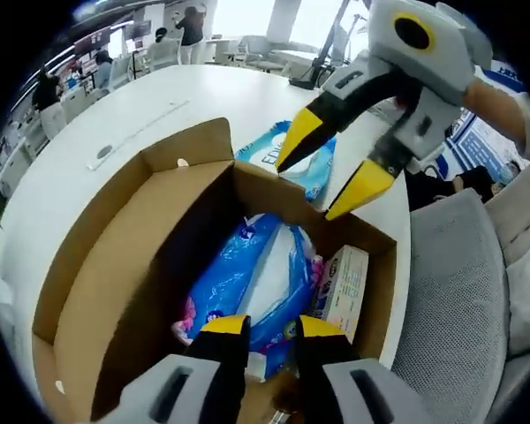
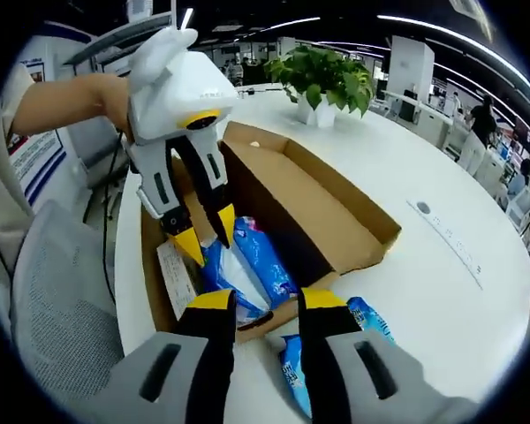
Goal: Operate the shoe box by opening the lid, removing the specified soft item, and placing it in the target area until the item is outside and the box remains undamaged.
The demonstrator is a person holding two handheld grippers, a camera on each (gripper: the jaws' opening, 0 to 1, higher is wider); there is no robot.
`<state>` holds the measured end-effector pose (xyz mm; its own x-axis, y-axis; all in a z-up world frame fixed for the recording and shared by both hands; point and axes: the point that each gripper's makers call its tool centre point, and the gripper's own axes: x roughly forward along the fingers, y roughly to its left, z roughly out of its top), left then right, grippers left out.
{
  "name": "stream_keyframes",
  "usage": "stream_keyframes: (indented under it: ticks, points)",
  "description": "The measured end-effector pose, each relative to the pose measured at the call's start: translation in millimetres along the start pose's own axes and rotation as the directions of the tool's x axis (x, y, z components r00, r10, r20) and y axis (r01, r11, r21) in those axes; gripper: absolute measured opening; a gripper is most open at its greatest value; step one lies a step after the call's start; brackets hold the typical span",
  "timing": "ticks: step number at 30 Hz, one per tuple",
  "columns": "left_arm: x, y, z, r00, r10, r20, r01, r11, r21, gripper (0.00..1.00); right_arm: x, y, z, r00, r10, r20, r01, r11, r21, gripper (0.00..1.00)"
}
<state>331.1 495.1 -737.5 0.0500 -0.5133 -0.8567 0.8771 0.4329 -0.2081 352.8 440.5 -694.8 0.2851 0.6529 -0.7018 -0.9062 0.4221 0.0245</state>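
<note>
Left gripper [image 1: 272, 329], jaws spread a little with nothing between them, hangs over the near end of the open shoe box [image 1: 115, 265], tips reaching down among the contents. Directly ahead of those tips and slightly below lies the soft item, a blue-and-white plastic pack [image 1: 247, 274], its long axis running along the length of the box, away from this gripper toward the far end wall. A small white carton [image 1: 344, 287] stands against the right-hand wall of the box, just beside the pack. The lid [image 1: 97, 274] is folded fully back to the left.

Right gripper [image 1: 340, 172], held by a hand at the upper right, comes in from the far side of the box, jaws spread and empty, tips above the far rim. Seen from the right gripper view, its own jaws [image 2: 267, 305] hover over the near rim, and the left gripper [image 2: 199, 231] points steeply down into the box [image 2: 336, 208] onto the pack [image 2: 261, 261].

A second blue pack [image 2: 371, 322] already lies on the white table [image 2: 442, 291] outside the box, beside the right gripper. By this reading the left gripper is the nearer to the pack inside, and a grasp across its short side seems the natural next move.
</note>
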Motion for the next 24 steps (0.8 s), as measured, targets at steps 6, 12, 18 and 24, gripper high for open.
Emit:
stream_keyframes:
  ticks: [6,12,18,24]
  points:
    - [4,-1.2,-4.9,0.999,-0.039,-0.03,0.039,0.999,0.001,0.2,17,4,2.8,0.999,0.02,-0.026,-0.021,0.999,-0.035,0.25]
    - [4,0.4,-7.6,0.997,-0.041,-0.058,0.044,0.998,0.05,0.14,36,10,5.8,0.997,0.036,-0.066,-0.043,0.993,-0.106,0.24]
    - [1,5.4,-10.9,0.998,-0.024,-0.056,0.028,0.997,0.07,0.05,50,9,-1.0,0.993,0.03,-0.118,-0.047,0.989,-0.141,0.22]
    - [-3,7.5,-15.3,0.999,-0.022,-0.047,0.026,0.997,0.071,0.0,58,7,-8.8,0.985,0.003,-0.171,-0.031,0.987,-0.159,0.1]
